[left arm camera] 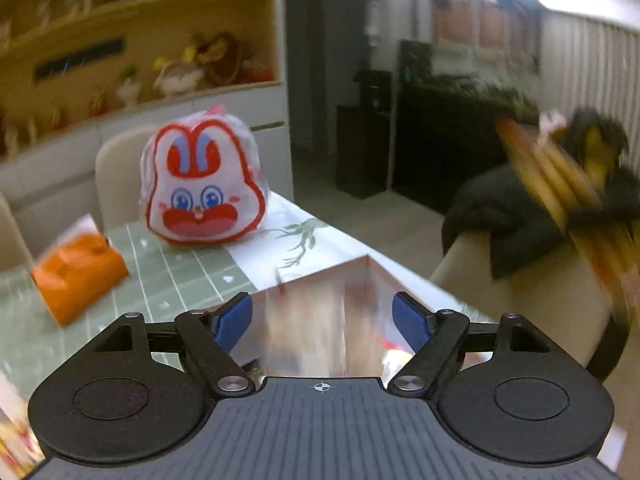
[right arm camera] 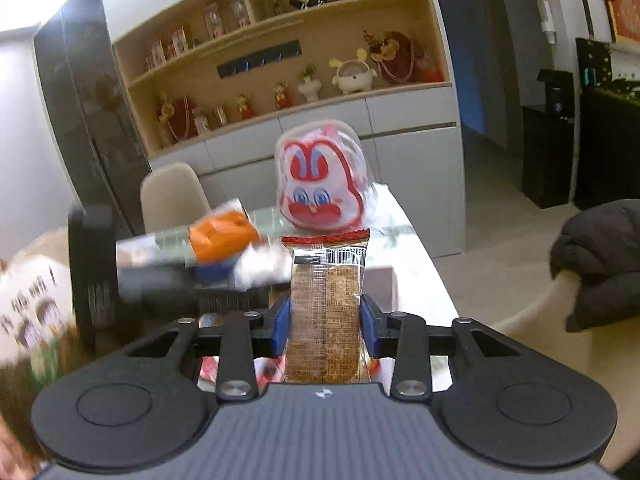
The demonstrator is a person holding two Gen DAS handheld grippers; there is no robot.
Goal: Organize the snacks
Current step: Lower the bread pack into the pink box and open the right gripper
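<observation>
My right gripper [right arm camera: 326,320] is shut on a brown snack packet [right arm camera: 326,300] and holds it upright above the table. The left wrist view shows that packet [left arm camera: 552,184] as an orange-brown blur at the right. My left gripper [left arm camera: 322,318] is open, its blue pads [left arm camera: 236,318] wide apart above the corner of a clear box [left arm camera: 360,276] with blurred snacks inside. In the right wrist view it is a dark blur at the left [right arm camera: 236,272]. A white-and-red rabbit-face bag [left arm camera: 202,188] and an orange packet [left arm camera: 76,276] rest on the table beyond.
A green grid mat [left arm camera: 168,264] covers part of the table. A beige chair [left arm camera: 120,168] stands at its far side, and a chair with a dark jacket [right arm camera: 600,260] on it is at the right. Shelves with figurines [right arm camera: 280,60] line the back wall.
</observation>
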